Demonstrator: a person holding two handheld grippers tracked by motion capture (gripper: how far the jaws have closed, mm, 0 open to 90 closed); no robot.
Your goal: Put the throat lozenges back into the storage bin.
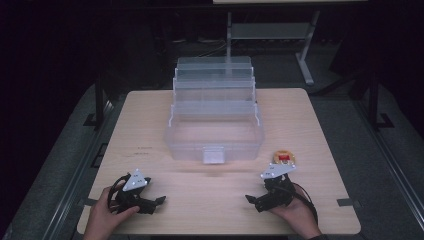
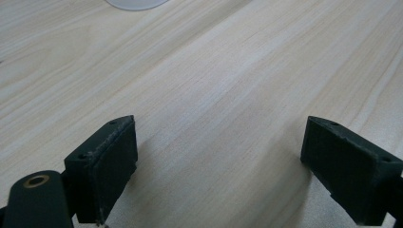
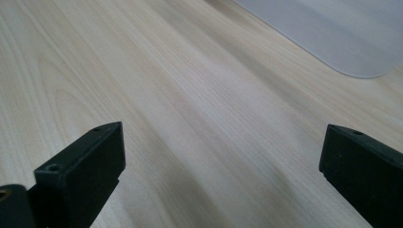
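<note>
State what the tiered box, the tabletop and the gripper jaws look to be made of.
Tiered box: clear, slightly frosted plastic; the table shows through its walls.
Tabletop: pale wood or wood-look laminate, matte; fine grain lines run along it.
Jaws of the left gripper: black, matte, probably plastic with rubbery pads; screw holes show.

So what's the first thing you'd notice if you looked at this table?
The big see-through plastic box in the middle of the wooden table, opened up in steps like stairs. Next, the small round red and yellow thing near the right tool. Both the right and the left tool rest open near the front edge.
</note>
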